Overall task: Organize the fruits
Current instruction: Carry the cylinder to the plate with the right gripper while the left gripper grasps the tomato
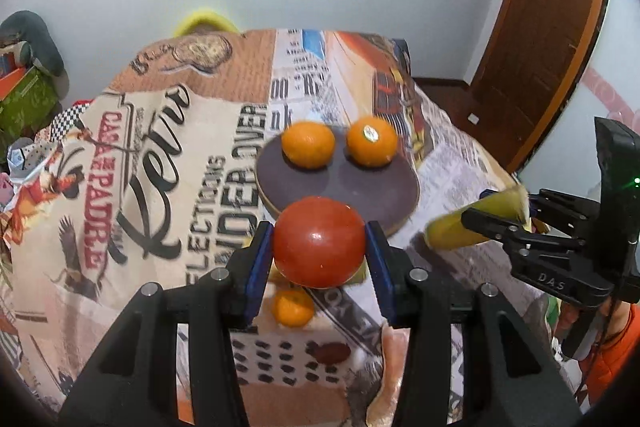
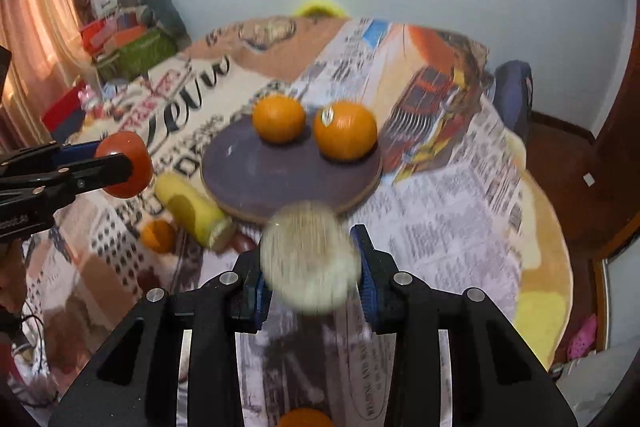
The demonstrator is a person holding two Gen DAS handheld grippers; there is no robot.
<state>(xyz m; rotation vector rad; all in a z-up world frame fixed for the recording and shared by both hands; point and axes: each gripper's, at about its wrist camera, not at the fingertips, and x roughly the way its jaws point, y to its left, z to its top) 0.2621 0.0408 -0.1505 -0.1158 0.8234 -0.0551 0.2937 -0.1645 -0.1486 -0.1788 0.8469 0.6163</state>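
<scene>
My left gripper (image 1: pixel 319 247) is shut on a red tomato (image 1: pixel 319 241), held above the near edge of a dark round board (image 1: pixel 372 195). Two oranges (image 1: pixel 308 144) (image 1: pixel 372 141) sit on the board's far side. My right gripper (image 2: pixel 311 269) is shut on a yellow banana piece (image 2: pixel 310 259), seen end-on and blurred; it also shows in the left wrist view (image 1: pixel 472 227) to the board's right. The right wrist view shows the board (image 2: pixel 276 179), both oranges (image 2: pixel 279 119) (image 2: pixel 345 131), the tomato (image 2: pixel 127 163) in the left gripper (image 2: pixel 120 163), and another banana piece (image 2: pixel 194 209) lying beside the board.
A small orange (image 1: pixel 293 307) lies on the patterned tablecloth (image 1: pixel 160 167) below the tomato; it also shows in the right wrist view (image 2: pixel 158 235). Another orange (image 2: pixel 306 418) sits at the table's near edge. Boxes and clutter (image 2: pixel 128 47) stand at the left. A wooden door (image 1: pixel 540 39) is at the right.
</scene>
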